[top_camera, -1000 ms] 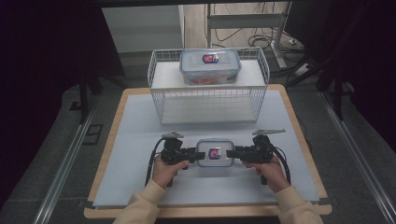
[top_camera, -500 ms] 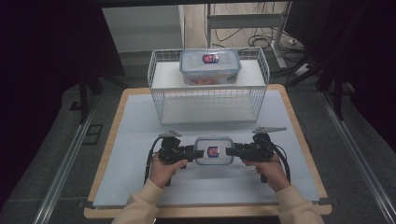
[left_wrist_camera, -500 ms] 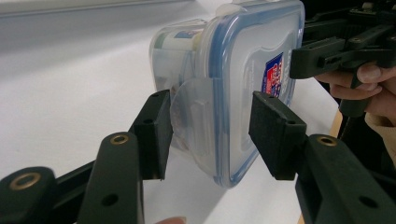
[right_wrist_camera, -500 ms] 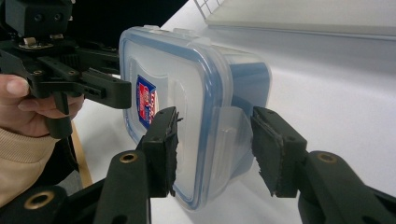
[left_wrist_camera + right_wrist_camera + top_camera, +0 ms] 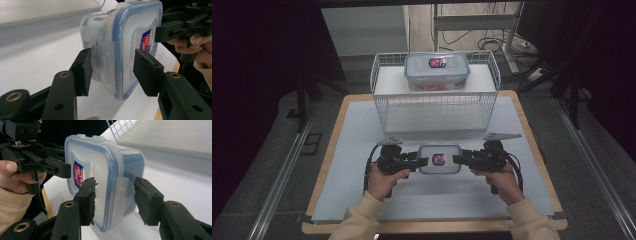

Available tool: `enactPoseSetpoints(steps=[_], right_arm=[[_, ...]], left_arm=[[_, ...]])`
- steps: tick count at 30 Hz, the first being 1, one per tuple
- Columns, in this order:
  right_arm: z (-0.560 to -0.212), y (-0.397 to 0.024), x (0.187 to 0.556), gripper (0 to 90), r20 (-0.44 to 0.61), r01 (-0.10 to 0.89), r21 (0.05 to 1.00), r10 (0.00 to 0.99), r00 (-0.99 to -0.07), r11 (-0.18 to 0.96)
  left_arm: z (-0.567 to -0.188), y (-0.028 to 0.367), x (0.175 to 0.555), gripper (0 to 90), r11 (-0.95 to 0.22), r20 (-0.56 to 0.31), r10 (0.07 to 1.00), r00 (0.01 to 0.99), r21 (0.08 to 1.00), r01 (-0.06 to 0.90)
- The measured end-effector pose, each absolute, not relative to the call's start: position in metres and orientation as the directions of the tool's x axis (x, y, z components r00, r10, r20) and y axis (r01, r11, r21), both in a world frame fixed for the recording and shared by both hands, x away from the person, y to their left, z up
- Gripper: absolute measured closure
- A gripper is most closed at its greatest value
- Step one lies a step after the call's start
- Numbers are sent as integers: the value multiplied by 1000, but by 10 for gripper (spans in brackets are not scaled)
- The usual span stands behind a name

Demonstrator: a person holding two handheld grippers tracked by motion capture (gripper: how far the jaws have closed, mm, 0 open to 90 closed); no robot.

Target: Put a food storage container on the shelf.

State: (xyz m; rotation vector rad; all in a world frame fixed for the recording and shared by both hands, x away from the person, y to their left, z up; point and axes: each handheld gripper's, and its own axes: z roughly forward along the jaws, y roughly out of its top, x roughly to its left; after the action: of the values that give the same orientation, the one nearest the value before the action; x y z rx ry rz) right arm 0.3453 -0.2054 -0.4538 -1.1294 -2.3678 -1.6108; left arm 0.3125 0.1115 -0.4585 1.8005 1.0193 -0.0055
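A clear rectangular plastic food container with a blue-rimmed snap lid and a red-and-blue label (image 5: 439, 159) is held between two hand-held grippers, just on the person's side of a white wire basket (image 5: 435, 102) that stands at the far middle of the pale worktop (image 5: 352, 150). A second, matching container (image 5: 437, 69) rests on the raised white shelf inside the basket.

The held container's long axis runs side to side, parallel to the basket's front. The left gripper (image 5: 422, 161) takes its left short end and the right gripper (image 5: 458, 160) its right short end, so both hands are equally near.

In the left gripper view, the black fingers (image 5: 82, 71) straddle the left end: one under the base side, the other over the lid face, pinching the container about its side latch. In the right gripper view, the fingers (image 5: 87, 200) do the same at the other end, one on the lid, one behind the latch flap, again pinching the box. Neither pair is spread wide nor pressed together; each is closed on the container.

The basket lies straight ahead of the container, away from the person; any carry toward it would go forward and up over the front wall.

Compared with a second ago, the container and both grippers appear slightly higher and closer to the basket, with the same two-ended grip unchanged.
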Motion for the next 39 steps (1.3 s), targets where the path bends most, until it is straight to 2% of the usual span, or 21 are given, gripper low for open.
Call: enactPoseSetpoints(steps=[26, 39], right_arm=[[-394, -195, 379, 527, 397, 540, 827, 514, -760, 160], [-363, -190, 388, 527, 360, 506, 846, 517, -776, 170]], left_arm=[[-396, 124, 345, 502, -99, -391, 639, 663, 813, 574], [-373, 129, 353, 502, -61, -401, 632, 663, 827, 559]])
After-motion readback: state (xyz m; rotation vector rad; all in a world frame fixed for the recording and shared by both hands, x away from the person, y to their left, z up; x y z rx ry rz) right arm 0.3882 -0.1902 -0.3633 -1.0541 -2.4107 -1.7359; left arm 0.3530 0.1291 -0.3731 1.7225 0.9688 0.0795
